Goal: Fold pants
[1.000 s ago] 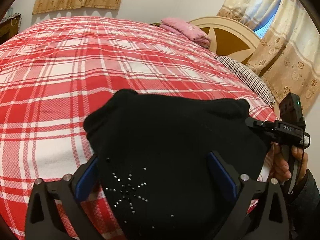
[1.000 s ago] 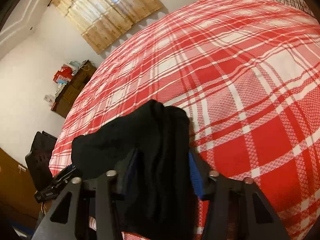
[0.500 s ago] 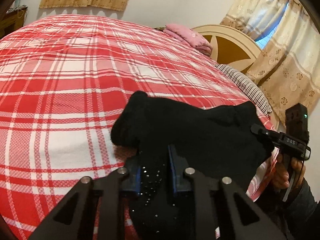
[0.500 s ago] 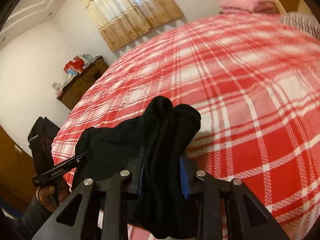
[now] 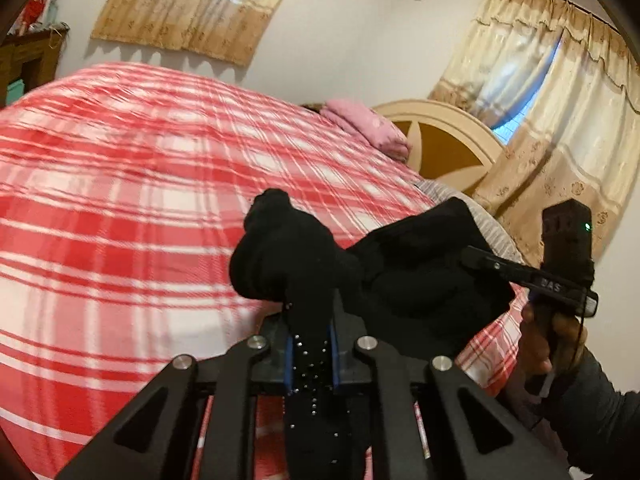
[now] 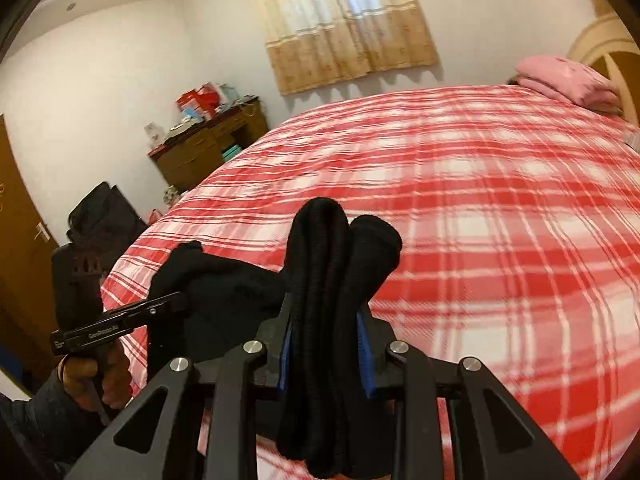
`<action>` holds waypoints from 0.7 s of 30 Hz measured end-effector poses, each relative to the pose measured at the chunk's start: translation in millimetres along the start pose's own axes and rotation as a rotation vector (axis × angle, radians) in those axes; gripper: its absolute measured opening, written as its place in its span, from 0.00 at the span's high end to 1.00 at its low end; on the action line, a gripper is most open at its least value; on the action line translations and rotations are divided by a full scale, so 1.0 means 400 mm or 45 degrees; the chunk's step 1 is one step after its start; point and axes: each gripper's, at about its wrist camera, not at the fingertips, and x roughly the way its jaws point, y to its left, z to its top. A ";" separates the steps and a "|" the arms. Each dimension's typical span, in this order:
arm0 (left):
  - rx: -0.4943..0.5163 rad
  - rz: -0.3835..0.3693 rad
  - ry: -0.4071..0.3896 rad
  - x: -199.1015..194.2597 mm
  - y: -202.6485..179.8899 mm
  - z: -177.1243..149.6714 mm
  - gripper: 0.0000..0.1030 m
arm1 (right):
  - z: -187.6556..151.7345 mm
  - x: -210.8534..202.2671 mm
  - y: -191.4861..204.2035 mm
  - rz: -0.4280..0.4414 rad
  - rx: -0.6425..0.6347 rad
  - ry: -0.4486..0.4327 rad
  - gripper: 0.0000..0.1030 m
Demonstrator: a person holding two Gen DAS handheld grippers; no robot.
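The black pants (image 5: pixel 416 276) hang bunched between both grippers, lifted above the red plaid bed (image 5: pixel 120 208). My left gripper (image 5: pixel 311 354) is shut on a pants edge that carries small rhinestones. My right gripper (image 6: pixel 326 354) is shut on a thick rolled bundle of the pants (image 6: pixel 340 264). In the left wrist view the right gripper (image 5: pixel 476 258) bites the cloth's far side. In the right wrist view the left gripper (image 6: pixel 176 304) bites it at the left. The lower part of the pants hangs out of sight below both cameras.
A folded pink cloth (image 5: pixel 368 128) lies at the head of the bed by the cream headboard (image 5: pixel 444 136). A wooden dresser (image 6: pixel 208 148) with clutter stands by the far wall. A dark bag (image 6: pixel 104 220) sits at the bed's left side.
Both grippers have closed on the pants and lifted them off the bed. The cameras tilted upward, so more wall and curtain shows. The cloth bunched up between the two grippers.
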 end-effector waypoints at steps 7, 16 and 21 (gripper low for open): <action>-0.023 0.163 -0.076 -0.073 0.139 0.067 0.87 | 0.115 0.186 0.106 0.137 -0.083 0.025 0.74; -0.087 0.375 -0.166 -0.163 0.321 0.122 0.87 | 0.218 0.424 0.221 0.300 -0.102 0.011 0.74; -0.151 0.475 -0.103 -0.124 0.429 0.108 0.87 | 0.220 0.567 0.239 0.291 -0.053 0.076 0.74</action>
